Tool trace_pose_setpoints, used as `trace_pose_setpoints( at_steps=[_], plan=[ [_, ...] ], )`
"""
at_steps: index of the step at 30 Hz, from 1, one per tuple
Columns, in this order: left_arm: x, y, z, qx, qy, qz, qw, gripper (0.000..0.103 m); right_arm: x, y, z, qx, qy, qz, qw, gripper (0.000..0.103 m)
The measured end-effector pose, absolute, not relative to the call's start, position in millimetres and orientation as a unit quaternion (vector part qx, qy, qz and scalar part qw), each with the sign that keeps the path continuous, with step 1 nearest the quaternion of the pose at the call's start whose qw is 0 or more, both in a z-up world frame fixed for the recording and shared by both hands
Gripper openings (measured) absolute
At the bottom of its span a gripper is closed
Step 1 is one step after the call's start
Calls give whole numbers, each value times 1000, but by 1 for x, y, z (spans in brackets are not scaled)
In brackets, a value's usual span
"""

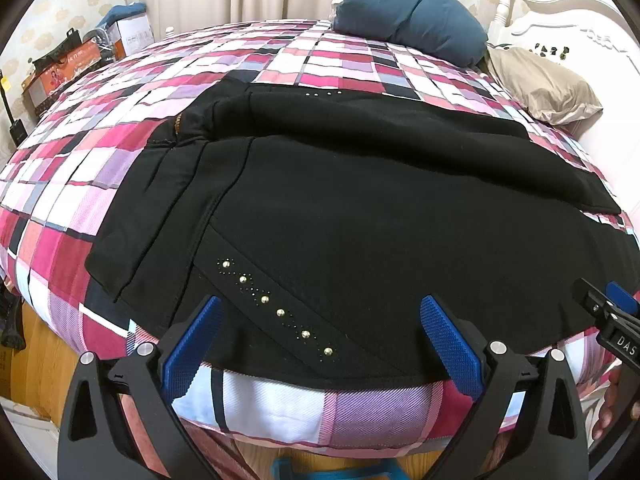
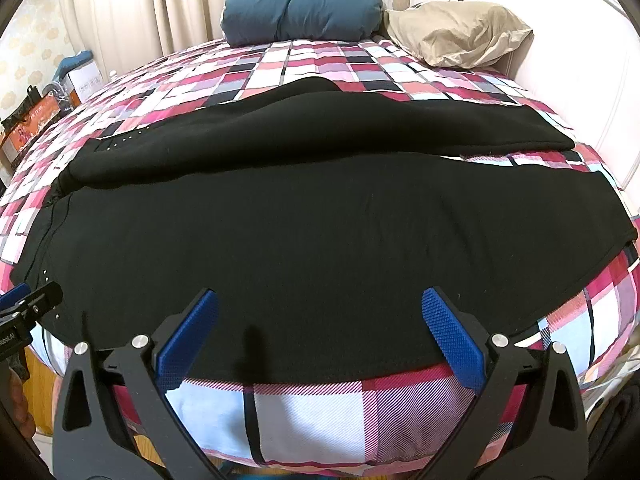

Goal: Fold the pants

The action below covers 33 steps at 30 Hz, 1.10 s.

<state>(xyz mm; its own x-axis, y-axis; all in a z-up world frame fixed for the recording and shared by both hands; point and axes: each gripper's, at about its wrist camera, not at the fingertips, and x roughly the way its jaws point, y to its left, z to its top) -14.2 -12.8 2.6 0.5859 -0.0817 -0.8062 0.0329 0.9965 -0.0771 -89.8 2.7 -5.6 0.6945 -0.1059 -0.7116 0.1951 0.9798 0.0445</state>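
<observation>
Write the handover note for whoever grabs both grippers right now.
Left gripper: open, empty, at the near hem by the studded trim.
Right gripper: open, empty, at the near edge farther along the leg.
Black pants: spread across the plaid bedspread, waist to the left, one leg nearer, the other behind it.
Done: pants laid out; no fold visible yet.
Left: grip the near edge, fold leg over leg, then fold lengthwise.

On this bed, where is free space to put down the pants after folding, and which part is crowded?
Free: the checked bedspread between the black pants and the blue pillow, and the strip left of the waistband. Crowded: the right corner by the beige pillow, and the near edge, where both open grippers hover.
</observation>
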Motion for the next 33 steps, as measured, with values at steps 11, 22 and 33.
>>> trace_pose_setpoints(
  at_steps=[11,22,33],
  plan=[
    [-12,-15,0,-25,458,-35,888,98,-88,3,-8,59,387,-81,917,101],
    [9,0,13,-50,478,-94,872,98,-77,3,5,59,383,-41,921,101],
    [156,130,50,-92,461,-136,872,98,-17,0,58,73,357,61,929,101]
  ],
)
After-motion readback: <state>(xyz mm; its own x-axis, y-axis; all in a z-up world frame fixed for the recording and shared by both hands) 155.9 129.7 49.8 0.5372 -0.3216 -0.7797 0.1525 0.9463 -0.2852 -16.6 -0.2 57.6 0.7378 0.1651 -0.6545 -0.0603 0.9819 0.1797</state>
